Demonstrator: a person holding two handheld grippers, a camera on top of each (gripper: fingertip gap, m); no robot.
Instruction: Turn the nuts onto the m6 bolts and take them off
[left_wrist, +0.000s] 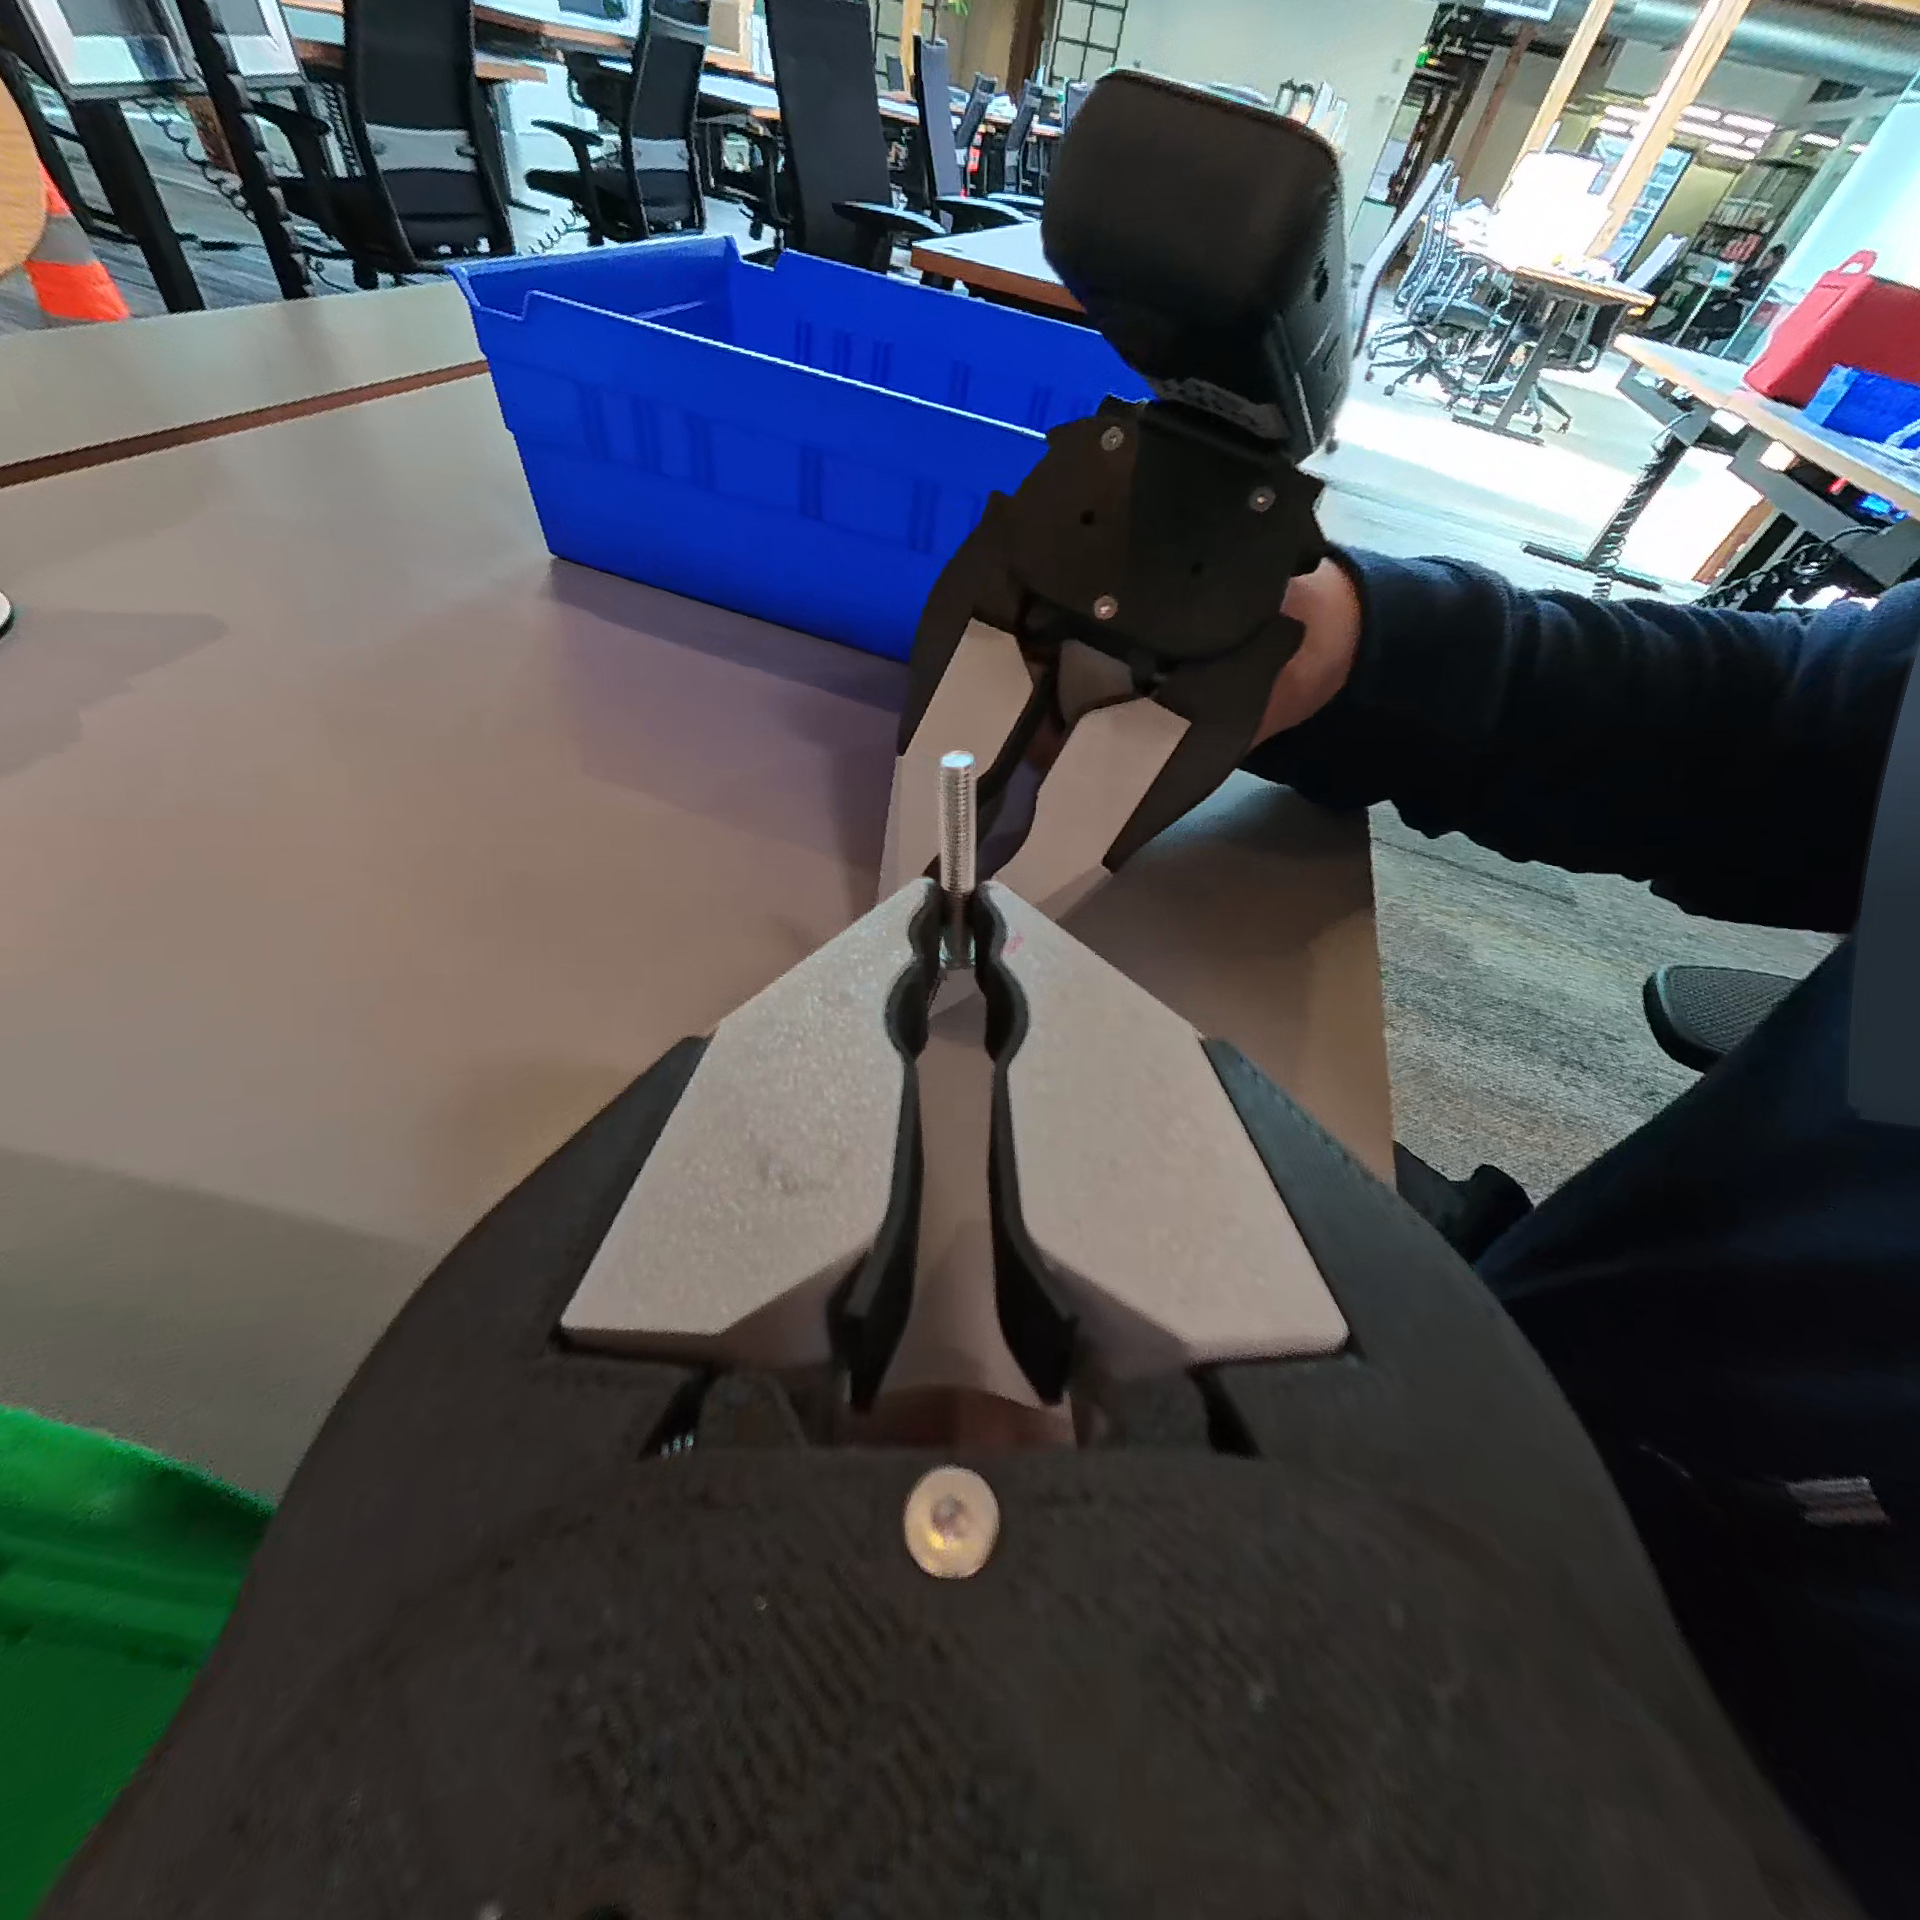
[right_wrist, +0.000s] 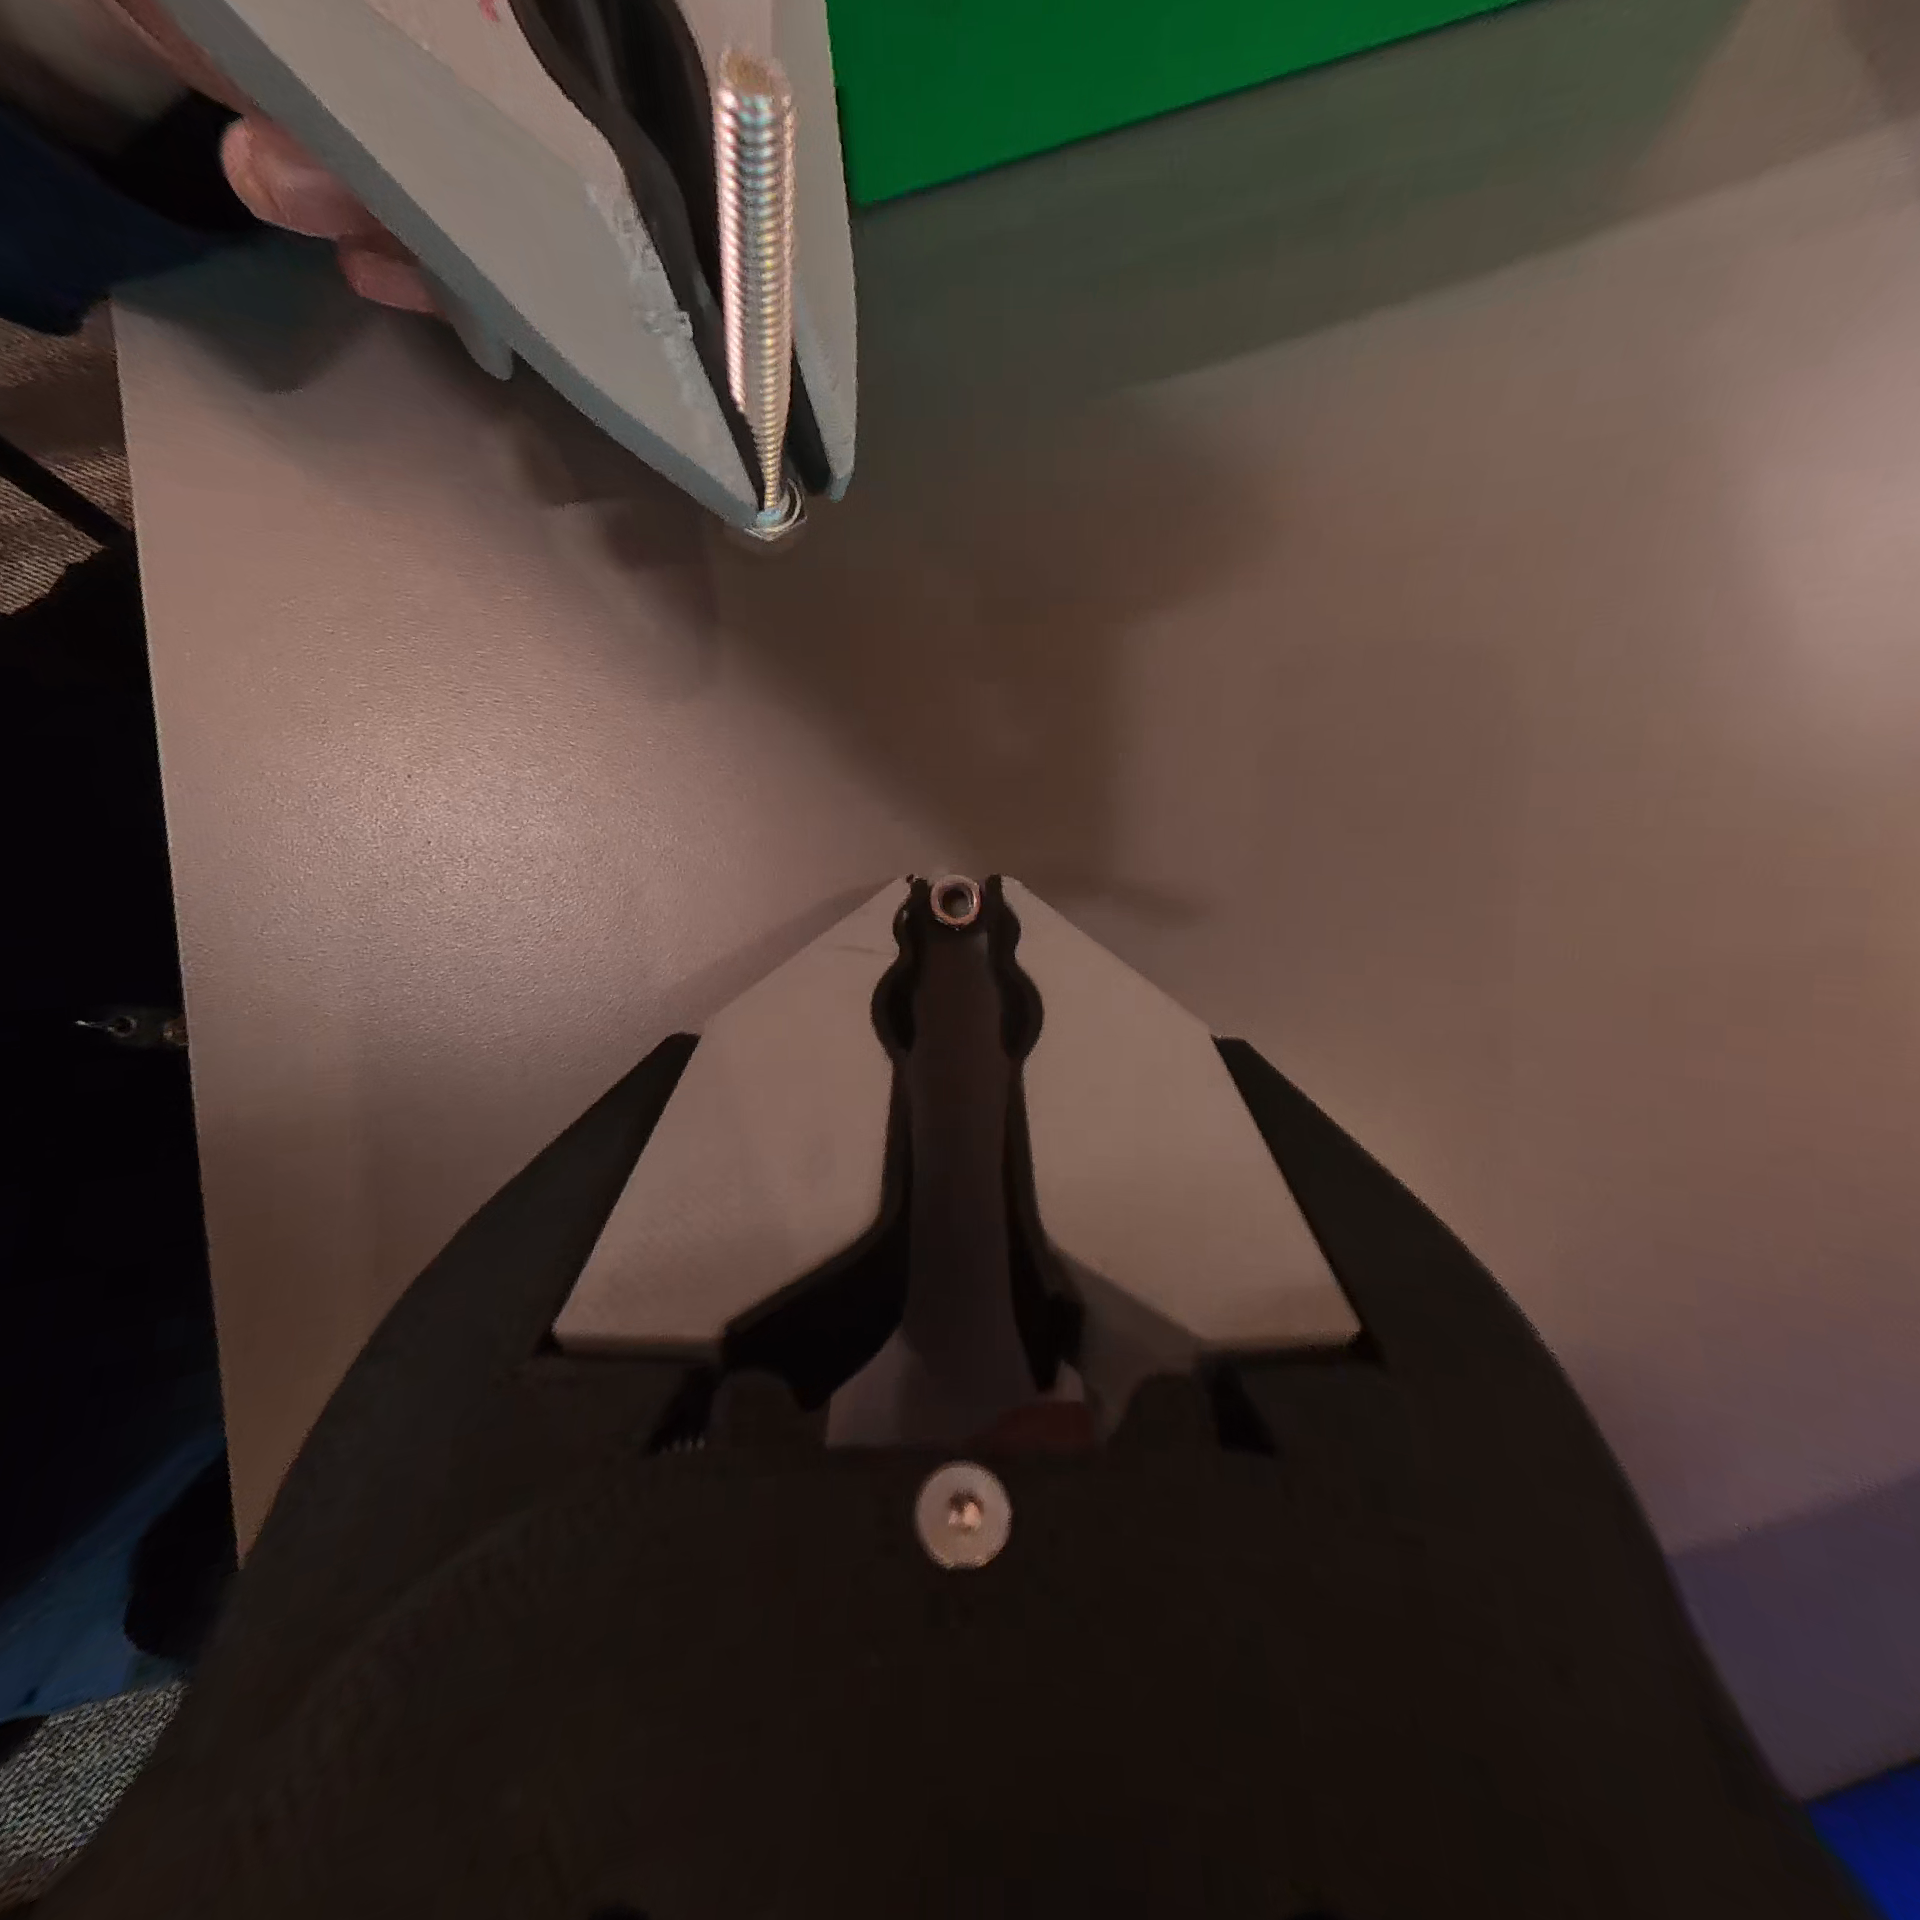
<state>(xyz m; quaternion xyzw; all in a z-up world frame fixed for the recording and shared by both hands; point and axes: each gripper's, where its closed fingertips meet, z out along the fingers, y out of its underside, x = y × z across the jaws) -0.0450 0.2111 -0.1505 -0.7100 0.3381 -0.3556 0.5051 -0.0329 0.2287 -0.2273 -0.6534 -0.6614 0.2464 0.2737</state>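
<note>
My left gripper (left_wrist: 957, 914) is shut on the head end of a silver M6 bolt (left_wrist: 955, 821), whose threaded shaft stands upright above the fingertips. The bolt also shows in the right wrist view (right_wrist: 756, 281), clamped in the left gripper (right_wrist: 779, 504) at the top left. My right gripper (right_wrist: 953, 896) is shut on a small silver nut (right_wrist: 953, 900) held at its tips, hole facing forward, apart from the bolt. In the left wrist view the right gripper (left_wrist: 997, 862) hangs just behind the bolt, pointing down, held by a hand in a dark sleeve.
A blue plastic bin (left_wrist: 769, 436) stands on the grey table (left_wrist: 312, 831) behind the grippers. A green bin (left_wrist: 94, 1621) sits at the near left and shows in the right wrist view (right_wrist: 1091, 83). The table's edge (left_wrist: 1377, 987) runs on the right. Office chairs and desks fill the background. The tips of one gripper are about 8 cm away from the tips of the other.
</note>
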